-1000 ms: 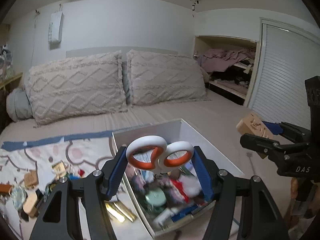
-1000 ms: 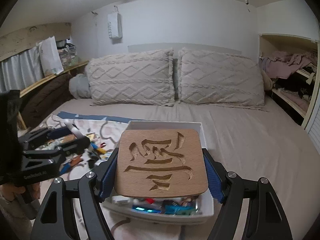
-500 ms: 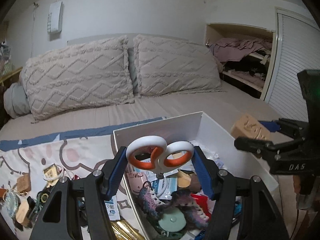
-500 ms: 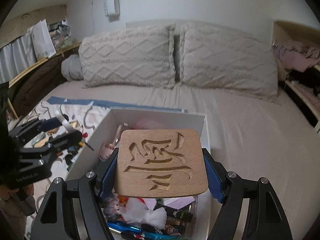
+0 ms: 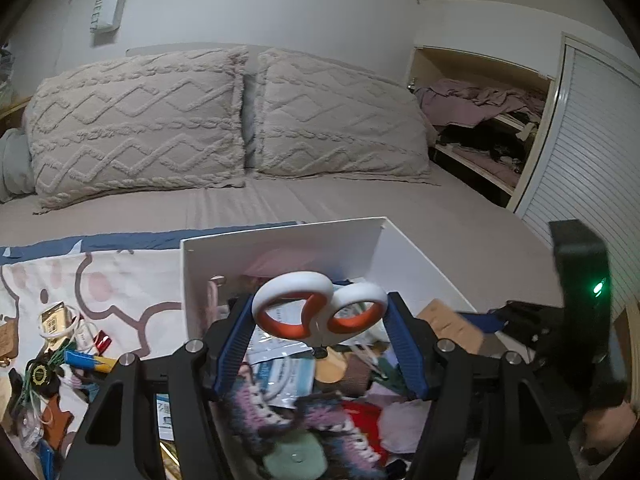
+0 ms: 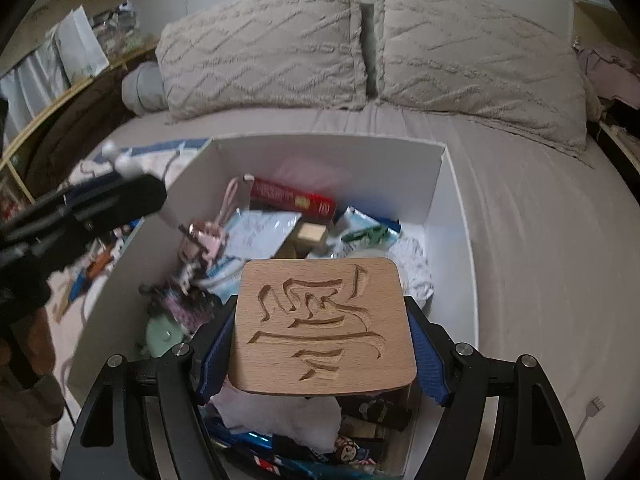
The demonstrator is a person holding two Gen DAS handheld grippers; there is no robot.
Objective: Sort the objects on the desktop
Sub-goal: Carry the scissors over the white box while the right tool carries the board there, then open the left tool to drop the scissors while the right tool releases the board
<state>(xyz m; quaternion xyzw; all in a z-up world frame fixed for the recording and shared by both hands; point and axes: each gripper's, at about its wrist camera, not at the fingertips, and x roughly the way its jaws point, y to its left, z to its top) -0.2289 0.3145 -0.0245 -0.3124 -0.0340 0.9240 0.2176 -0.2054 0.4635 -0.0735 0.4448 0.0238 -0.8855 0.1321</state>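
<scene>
My left gripper (image 5: 320,324) is shut on a pair of scissors (image 5: 318,306) with white and orange handle loops, held just above the white box (image 5: 280,244). In the right wrist view my right gripper (image 6: 322,334) is shut on a flat wooden coaster (image 6: 322,326) with a carved character, hanging over the near half of the same white box (image 6: 438,184). The box holds several small things, among them a red carton (image 6: 294,199), a wooden block (image 6: 313,234) and a knitted purple item (image 5: 280,412). The left gripper body (image 6: 80,212) shows at the box's left wall.
The box sits on a bed with two textured pillows (image 5: 224,120) at the back. A patterned cloth (image 5: 100,292) left of the box carries several loose small items. An open closet shelf (image 5: 480,120) and a slatted door (image 5: 592,184) stand at the right.
Both grippers have sunk and tilted down toward the box, which now fills more of each view. The scissors and the coaster stay gripped as before.
</scene>
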